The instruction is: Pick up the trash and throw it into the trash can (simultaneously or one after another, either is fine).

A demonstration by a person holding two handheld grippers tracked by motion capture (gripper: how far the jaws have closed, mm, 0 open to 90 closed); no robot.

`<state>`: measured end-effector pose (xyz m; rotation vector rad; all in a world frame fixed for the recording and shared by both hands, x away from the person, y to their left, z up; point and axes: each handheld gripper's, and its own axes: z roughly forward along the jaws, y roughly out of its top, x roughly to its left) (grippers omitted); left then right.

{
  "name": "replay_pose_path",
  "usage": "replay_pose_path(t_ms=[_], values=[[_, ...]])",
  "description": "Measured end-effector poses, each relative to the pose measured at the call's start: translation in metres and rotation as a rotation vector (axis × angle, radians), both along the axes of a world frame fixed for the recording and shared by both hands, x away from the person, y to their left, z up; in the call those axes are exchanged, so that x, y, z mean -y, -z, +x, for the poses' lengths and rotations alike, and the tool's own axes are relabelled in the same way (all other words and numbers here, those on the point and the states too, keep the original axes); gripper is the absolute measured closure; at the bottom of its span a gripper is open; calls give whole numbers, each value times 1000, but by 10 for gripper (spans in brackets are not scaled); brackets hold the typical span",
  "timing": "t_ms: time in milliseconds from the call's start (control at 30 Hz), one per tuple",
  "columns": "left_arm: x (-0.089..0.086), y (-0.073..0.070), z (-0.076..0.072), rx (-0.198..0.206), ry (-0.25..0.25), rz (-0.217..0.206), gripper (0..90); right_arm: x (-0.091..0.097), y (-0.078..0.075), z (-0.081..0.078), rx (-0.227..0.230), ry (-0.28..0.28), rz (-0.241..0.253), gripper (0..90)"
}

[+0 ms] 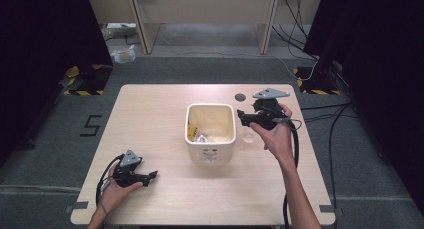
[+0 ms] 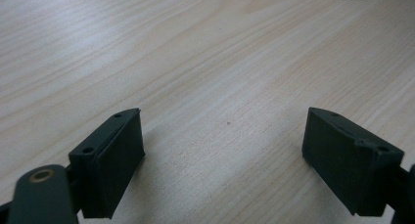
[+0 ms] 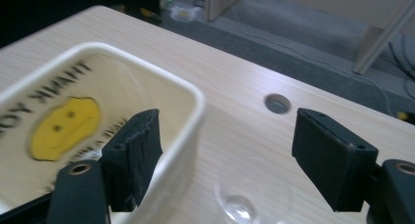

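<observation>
Right gripper (image 1: 243, 118), jaws released and empty, hovers beside the bin (image 1: 210, 133); lower squarely onto the clear cup (image 3: 243, 204) beside it; left gripper (image 1: 150, 177) released

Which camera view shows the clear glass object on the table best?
The right gripper view: the clear glass object lies close, beside the cream bin. The high view shows it as a faint ring. The left gripper view faces bare table.
</observation>
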<state>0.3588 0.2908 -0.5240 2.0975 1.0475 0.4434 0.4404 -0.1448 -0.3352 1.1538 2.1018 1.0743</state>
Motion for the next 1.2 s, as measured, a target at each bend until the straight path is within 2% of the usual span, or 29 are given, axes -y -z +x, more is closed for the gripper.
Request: replay_pose_path(t_ms=[200, 300, 333, 400, 467, 800, 1200], values=[[0, 0, 0, 0, 0, 0, 142, 27, 21, 14, -34, 110, -28, 336], [0, 0, 0, 0, 0, 0, 142, 33, 27, 18, -49, 129, -37, 357], [0, 0, 0, 0, 0, 0, 142, 39, 35, 23, -67, 147, -41, 389], [0, 0, 0, 0, 0, 0, 143, 41, 38, 24, -73, 156, -39, 405], [0, 0, 0, 1, 0, -1, 142, 47, 50, 31, -98, 172, -42, 444], [0, 0, 0, 0, 1, 2, 142, 46, 77, 47, -147, 182, -48, 538], [0, 0, 0, -1, 1, 2, 143, 41, 93, 58, -196, 153, -45, 667]])
